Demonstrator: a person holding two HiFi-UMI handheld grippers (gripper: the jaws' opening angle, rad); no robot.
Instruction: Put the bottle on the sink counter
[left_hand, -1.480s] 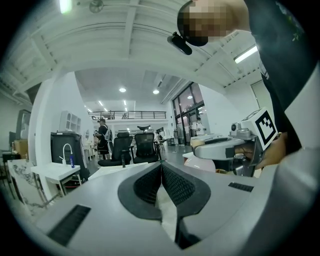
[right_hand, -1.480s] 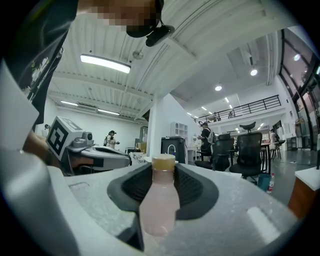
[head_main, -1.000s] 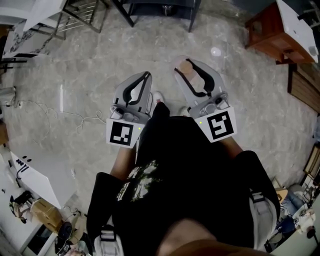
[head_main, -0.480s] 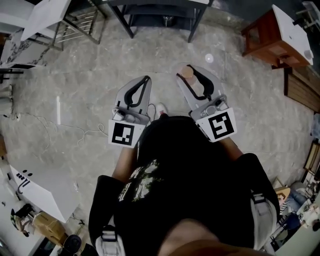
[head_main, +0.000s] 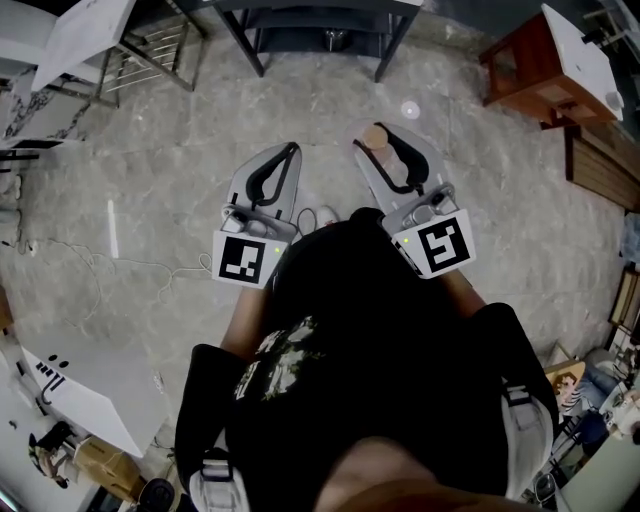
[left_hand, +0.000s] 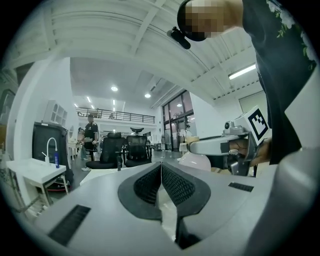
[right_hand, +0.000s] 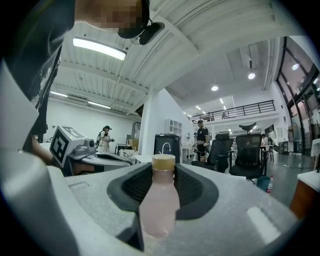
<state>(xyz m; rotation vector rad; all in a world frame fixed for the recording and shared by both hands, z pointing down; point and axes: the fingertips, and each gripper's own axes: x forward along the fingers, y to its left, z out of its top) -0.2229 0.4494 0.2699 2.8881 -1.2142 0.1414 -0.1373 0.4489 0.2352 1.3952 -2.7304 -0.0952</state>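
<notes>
I hold both grippers out level in front of me over the grey marbled floor (head_main: 150, 200). The right hand-held gripper (head_main: 381, 140) is pinching the bottle (right_hand: 159, 205): in the right gripper view its ribbed black pads (right_hand: 192, 187) press on the bottle from both sides. The bottle points away along the jaws, so its tan cap (right_hand: 163, 161) sits just past the fingertips. The bottle's body looks pale pink. I cannot tell whether that colour is the drink inside or the plastic, and no fill line shows. From the head view only the cap end of the bottle (head_main: 375, 136) shows between the jaws.

The left hand-held gripper (left_hand: 161, 166) carries nothing. Its two pads are pressed together along a thin seam, with only a small gap at their base.

At the far left of the left gripper view stands a white tabletop (left_hand: 30, 172). It bears a curved white tap (left_hand: 50, 145) and a small blue bottle (left_hand: 56, 160), well apart from both grippers. Black office chairs (left_hand: 135, 150) stand beyond it.
</notes>
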